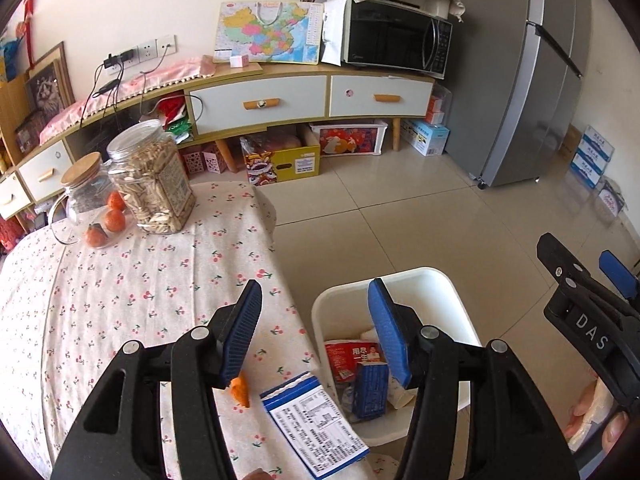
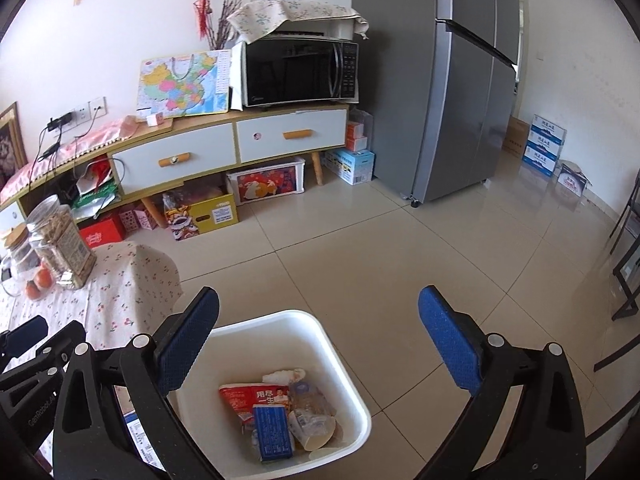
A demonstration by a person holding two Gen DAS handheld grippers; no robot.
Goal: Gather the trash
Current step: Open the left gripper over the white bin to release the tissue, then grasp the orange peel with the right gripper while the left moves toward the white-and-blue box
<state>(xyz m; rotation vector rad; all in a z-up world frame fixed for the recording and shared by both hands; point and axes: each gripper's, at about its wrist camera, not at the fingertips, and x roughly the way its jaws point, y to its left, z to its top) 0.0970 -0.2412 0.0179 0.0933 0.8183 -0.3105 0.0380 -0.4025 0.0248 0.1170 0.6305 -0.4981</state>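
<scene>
A white bin (image 1: 436,284) stands on the floor beside the table; it also shows in the right wrist view (image 2: 340,364). Inside lie a red wrapper (image 2: 252,396), a blue carton (image 2: 274,432) and a crumpled clear cup (image 2: 316,420). On the cherry-print tablecloth (image 1: 120,300) lie a blue-and-white carton (image 1: 316,424) and a piece of orange peel (image 1: 240,390). My left gripper (image 1: 316,324) is open and empty above the table edge and the bin. My right gripper (image 2: 320,336) is open and empty above the bin.
A jar of snacks (image 1: 154,176), a lidded glass jug (image 1: 86,192) and oranges (image 1: 116,216) stand at the table's far side. A low cabinet (image 1: 304,96) with a microwave (image 1: 396,38) and a fridge (image 1: 520,72) stand behind on tiled floor.
</scene>
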